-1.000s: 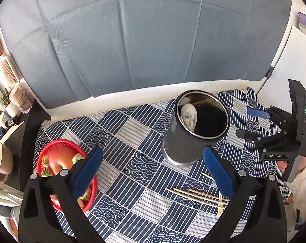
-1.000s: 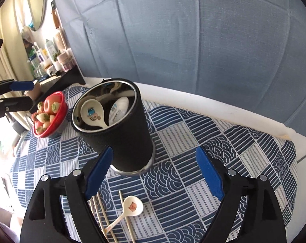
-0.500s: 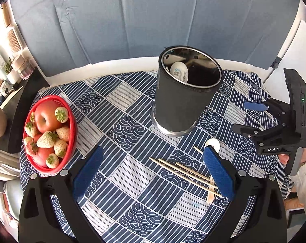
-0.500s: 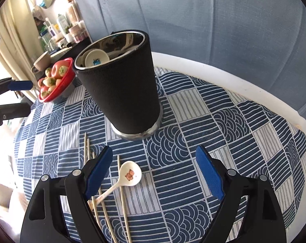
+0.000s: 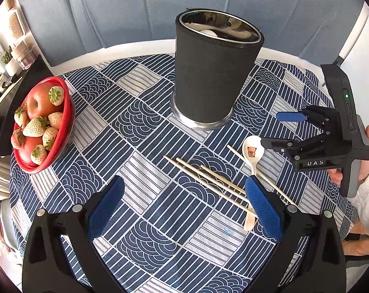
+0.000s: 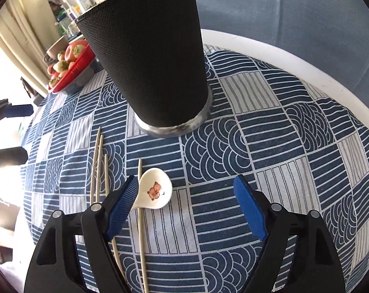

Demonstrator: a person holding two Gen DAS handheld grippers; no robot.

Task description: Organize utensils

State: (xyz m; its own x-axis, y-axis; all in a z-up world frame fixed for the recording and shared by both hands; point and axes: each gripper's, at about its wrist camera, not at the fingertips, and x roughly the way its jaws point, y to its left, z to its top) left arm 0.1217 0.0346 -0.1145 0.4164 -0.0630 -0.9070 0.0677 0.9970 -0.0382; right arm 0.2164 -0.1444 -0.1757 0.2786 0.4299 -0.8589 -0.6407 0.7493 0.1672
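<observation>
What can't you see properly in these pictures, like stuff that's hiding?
- Inside the black holder: the left wrist view catches only the tops of utensils over the rim; the right wrist view shows just its outer wall.
- White spoon handle: hidden behind the right tongs' blue pad.
- Chopsticks: near ends covered by the left tongs.
- Shelf bottles: too small to read.
- Fruit bowl: partly behind the holder.

Utensil holder stands at far centre of the worktop. Fruit bowl sits well to its left. Chopsticks lie near of the holder; spoon lies across them at right.
</observation>
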